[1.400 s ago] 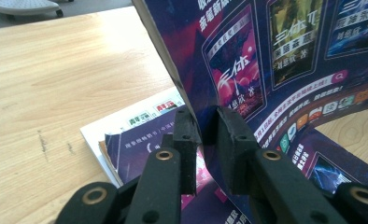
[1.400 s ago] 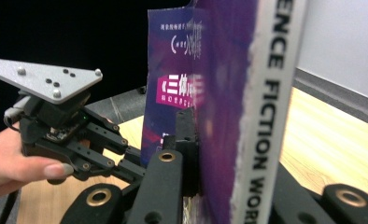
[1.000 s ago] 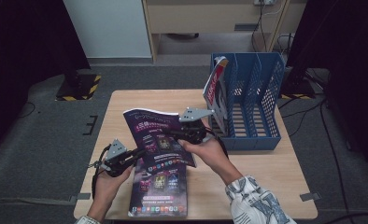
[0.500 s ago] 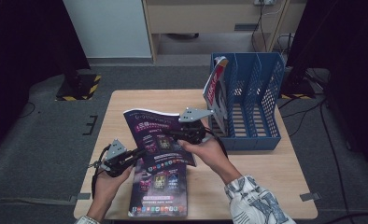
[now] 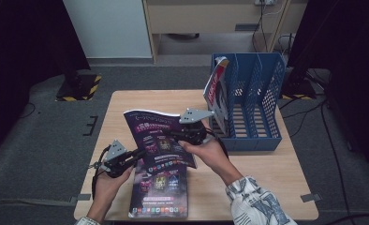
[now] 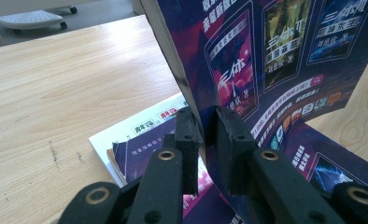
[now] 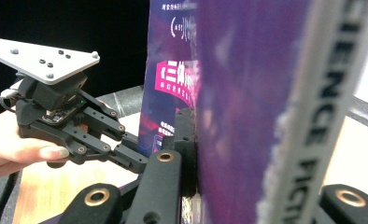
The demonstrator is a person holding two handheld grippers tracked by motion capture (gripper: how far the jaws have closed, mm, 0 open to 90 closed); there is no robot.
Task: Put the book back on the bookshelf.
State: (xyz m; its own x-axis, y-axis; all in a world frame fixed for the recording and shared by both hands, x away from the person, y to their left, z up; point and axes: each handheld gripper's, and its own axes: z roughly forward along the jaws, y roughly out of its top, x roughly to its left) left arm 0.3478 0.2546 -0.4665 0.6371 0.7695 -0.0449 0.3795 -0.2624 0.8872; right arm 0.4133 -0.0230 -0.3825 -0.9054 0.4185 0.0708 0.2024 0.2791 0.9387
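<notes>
A purple magazine [image 5: 157, 136] is held tilted above the table by both grippers. My left gripper [image 5: 138, 153] is shut on its lower left edge; in the left gripper view the jaws [image 6: 208, 123] pinch the cover [image 6: 266, 51] near the spine. My right gripper [image 5: 175, 136] is shut on the magazine's right side; in the right gripper view the near jaw presses the cover [image 7: 247, 93] and the other jaw is hidden behind it. The left gripper [image 7: 130, 151] shows there too, at the far edge. A second purple magazine [image 5: 161, 197] lies flat beneath.
A blue file rack [image 5: 262, 108] stands at the table's right, with a red and white magazine [image 5: 216, 91] upright in its left slot. Bare wood table [image 5: 126, 105] lies behind and left of the magazines. Dark floor surrounds the table.
</notes>
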